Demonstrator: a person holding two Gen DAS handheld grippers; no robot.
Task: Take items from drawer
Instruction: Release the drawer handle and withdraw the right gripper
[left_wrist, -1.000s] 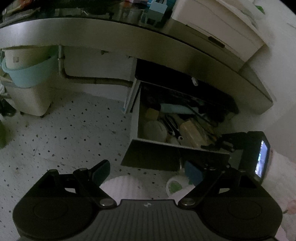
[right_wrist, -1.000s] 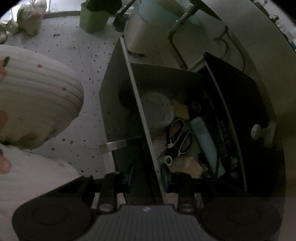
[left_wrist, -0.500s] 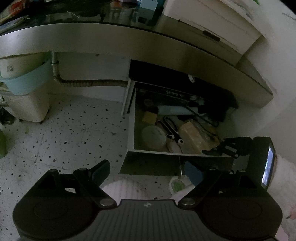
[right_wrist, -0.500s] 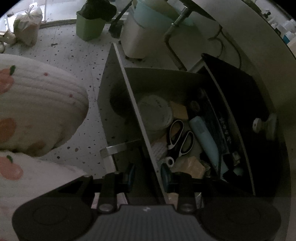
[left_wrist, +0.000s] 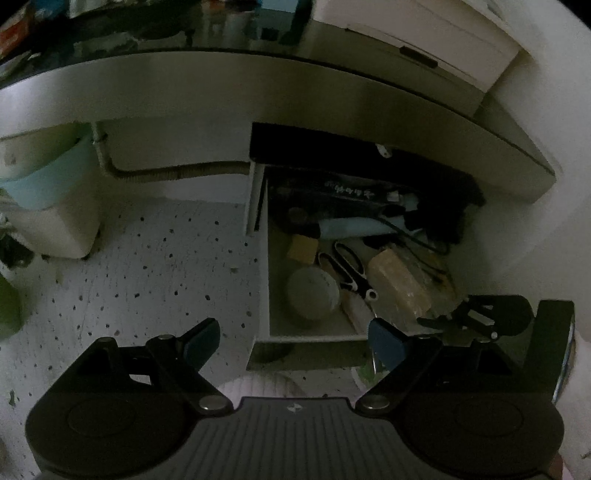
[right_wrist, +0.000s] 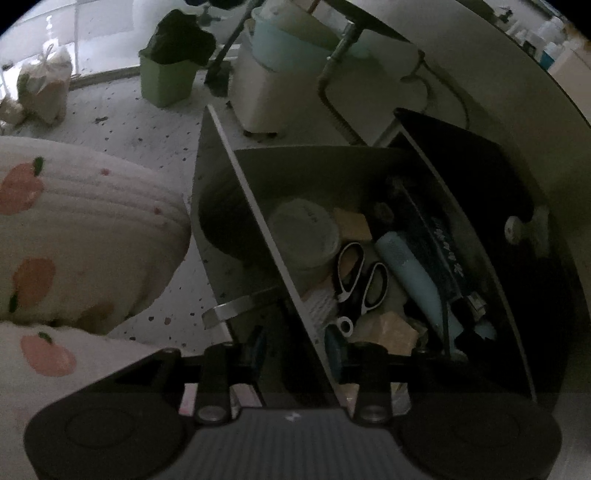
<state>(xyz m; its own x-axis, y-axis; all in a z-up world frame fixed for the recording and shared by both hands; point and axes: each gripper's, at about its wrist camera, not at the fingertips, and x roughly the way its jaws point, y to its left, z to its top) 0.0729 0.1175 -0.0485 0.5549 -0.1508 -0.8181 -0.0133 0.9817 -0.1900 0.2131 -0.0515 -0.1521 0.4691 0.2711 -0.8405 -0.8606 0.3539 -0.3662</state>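
A: Two tongs in play. Right tongs (right_wrist: 295, 349) straddle the front panel of the drawer (right_wrist: 258, 236), one pad outside by the handle (right_wrist: 236, 306), one inside; the gap is narrow and looks clamped on the panel.

B: Why grip there?

A: My reading: that hold keeps the drawer pulled out and steady while the other hand picks. Drawer is well out from under the surface (left_wrist: 258, 81).

B: Left tongs?

A: Left tongs (left_wrist: 291, 341) are spread wide, holding nothing, hovering above the drawer's near edge and the speckled floor (left_wrist: 147, 266). Probably held open and high to choose a target.

B: Contents?

A: Round tub (right_wrist: 303, 236) against the front panel, scissors (right_wrist: 360, 280) just beside it, pale blue tube (right_wrist: 410, 273) lying lengthwise further back, tan block (left_wrist: 400, 282) near the right tongs. Dark clutter at the back; too dim to name.

B: Progress?

A: Nothing lifted yet, by the look of it. The tub sits exposed on top, the easiest first pick, I'd judge.
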